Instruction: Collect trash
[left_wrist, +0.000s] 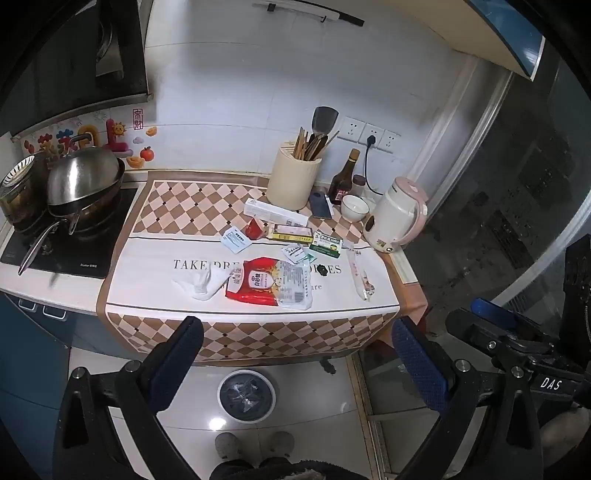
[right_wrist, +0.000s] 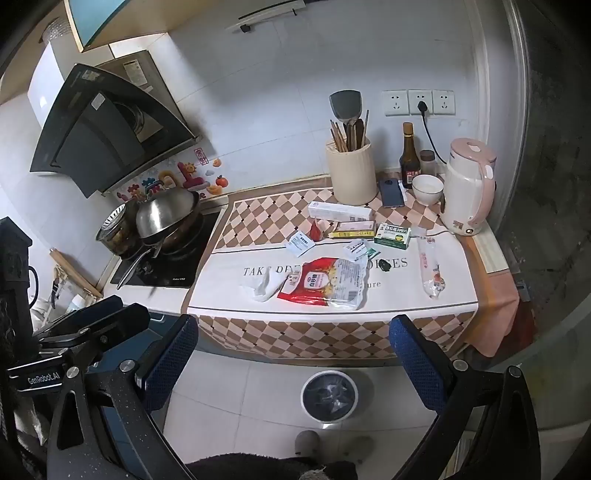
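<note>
Both tools hang in front of the tabletop edge, above the floor: the left tool (left_wrist: 295, 354) and the right tool (right_wrist: 293, 350) each have their blue-padded fingers spread as wide as they go, with nothing between them. Below them on the tiled floor stands a round trash bin (left_wrist: 246, 395) with a dark liner, and the person's slippers show at the lower edge. On the tabletop (left_wrist: 147, 291), covered by a checked cloth, the trash lies scattered: a crumpled white tissue (left_wrist: 203, 282) touching a red-and-clear snack bag (left_wrist: 271, 282), a long clear wrapper (left_wrist: 360, 275) off to the right, small sachets (left_wrist: 234, 239) and a green medicine box (left_wrist: 327, 246) behind. Farther back stand a cream utensil holder (left_wrist: 293, 181), a white bowl (left_wrist: 354, 207) and a pink-and-white kettle (left_wrist: 395, 214). Pots sit on the cooktop (left_wrist: 62, 254) at left.
</note>
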